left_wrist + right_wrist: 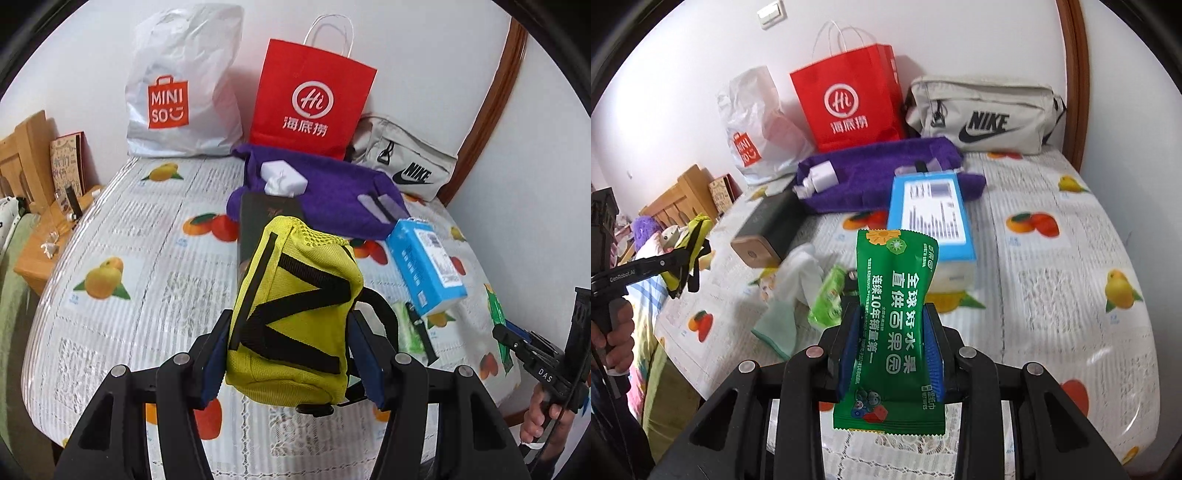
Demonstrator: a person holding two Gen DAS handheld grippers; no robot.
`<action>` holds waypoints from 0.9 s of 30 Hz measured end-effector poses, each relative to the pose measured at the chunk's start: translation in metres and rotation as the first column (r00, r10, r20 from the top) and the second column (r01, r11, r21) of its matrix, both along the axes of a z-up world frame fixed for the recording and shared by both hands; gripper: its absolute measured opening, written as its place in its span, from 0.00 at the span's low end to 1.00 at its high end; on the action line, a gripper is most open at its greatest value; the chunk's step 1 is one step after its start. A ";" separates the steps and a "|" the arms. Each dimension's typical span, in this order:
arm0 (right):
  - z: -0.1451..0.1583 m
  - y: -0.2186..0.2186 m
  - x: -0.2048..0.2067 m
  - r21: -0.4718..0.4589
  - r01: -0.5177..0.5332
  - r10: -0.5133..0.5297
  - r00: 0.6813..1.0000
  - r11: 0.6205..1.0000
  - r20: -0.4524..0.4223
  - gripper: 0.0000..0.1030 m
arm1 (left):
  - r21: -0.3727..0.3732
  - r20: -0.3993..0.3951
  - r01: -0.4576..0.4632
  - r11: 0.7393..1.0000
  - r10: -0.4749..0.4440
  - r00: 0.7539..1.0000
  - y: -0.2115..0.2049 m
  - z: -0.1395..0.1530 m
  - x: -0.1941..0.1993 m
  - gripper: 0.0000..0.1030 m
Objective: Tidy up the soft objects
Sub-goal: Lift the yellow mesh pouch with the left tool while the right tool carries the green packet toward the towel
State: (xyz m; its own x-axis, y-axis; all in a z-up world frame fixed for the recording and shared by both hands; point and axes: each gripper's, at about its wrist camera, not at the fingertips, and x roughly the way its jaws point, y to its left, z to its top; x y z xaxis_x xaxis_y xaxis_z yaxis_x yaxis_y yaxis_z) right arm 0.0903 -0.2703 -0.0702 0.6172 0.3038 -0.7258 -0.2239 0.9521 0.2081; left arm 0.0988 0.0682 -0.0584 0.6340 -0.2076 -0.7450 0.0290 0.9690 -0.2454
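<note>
The left gripper (291, 354) has its jaws clenched on a yellow pouch (295, 306), held above the counter's (129, 332) near edge. The right gripper (892, 350) grasps a green wipes packet (892, 332) over the near edge too.

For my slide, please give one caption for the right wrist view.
Right gripper holds a green wet-wipes pack above the fruit-print table.

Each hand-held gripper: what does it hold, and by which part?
Left hand-held gripper clamps the yellow pouch at its lower sides; right hand-held gripper pinches the green packet mid-length.
</note>
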 end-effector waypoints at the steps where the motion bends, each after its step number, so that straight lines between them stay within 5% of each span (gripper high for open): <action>1: 0.004 0.001 0.002 0.001 -0.003 0.003 1.000 1.000 0.006 0.32 | 0.001 0.005 0.002 1.000 -0.002 1.000 -0.001 0.004 0.002 0.57; 13: 0.038 0.013 0.037 -0.004 -0.057 0.057 0.997 0.998 0.053 0.32 | -0.001 0.039 -0.003 1.000 0.003 0.999 -0.007 0.034 0.032 0.57; 27: 0.050 0.041 0.127 -0.013 -0.123 0.123 0.990 0.992 0.071 0.32 | 0.013 0.013 0.013 1.000 -0.013 1.000 -0.022 0.037 0.104 0.57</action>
